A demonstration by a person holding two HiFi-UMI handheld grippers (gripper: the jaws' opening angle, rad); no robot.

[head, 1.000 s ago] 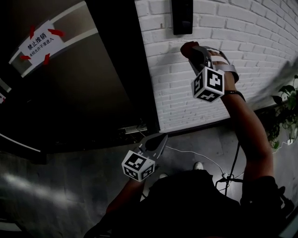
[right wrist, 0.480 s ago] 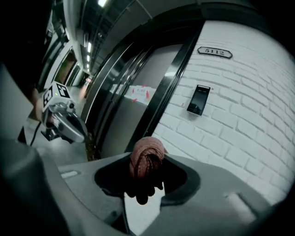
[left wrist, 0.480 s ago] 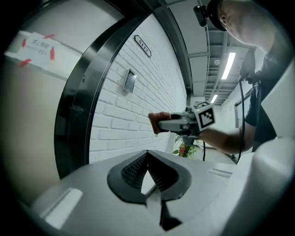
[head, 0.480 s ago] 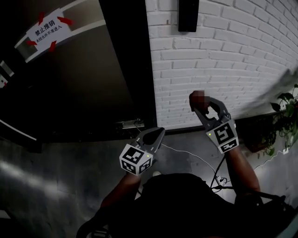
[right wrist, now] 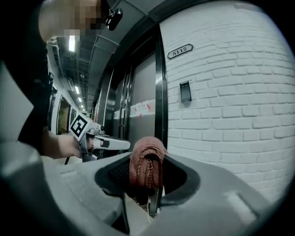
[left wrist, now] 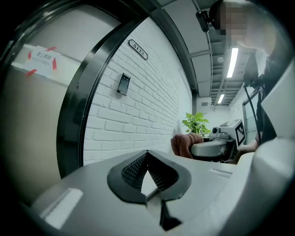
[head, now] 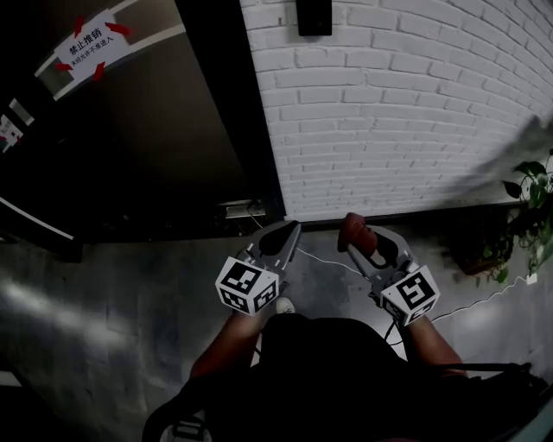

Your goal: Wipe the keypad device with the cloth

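**Cloth clamped in right gripper, keypad device up on the wall, well apart**

The right gripper (head: 358, 235) has its jaws closed on a reddish-brown knitted cloth (head: 352, 229). In the right gripper view the cloth (right wrist: 146, 162) is a bunched, ribbed fold squeezed between the dark textured pads and bulging above them.

The left gripper (head: 290, 231) has its jaws together, tips meeting, with nothing between them. Its view shows grey smooth shells and black ridged pads (left wrist: 134, 168) forming a narrow V.

The small black flat rectangular keypad device (head: 314, 15) is mounted high on the white painted brick wall (head: 406, 112), near the wall's left edge beside the black door frame (head: 226, 104). Both grippers are low and well apart from it.

A dark matte door (head: 130, 147) carries a white label with red marks (head: 86, 47). A green leafy plant (head: 529, 211) stands at the wall's right end, and a thin white cable (head: 324, 259) lies on the grey floor.
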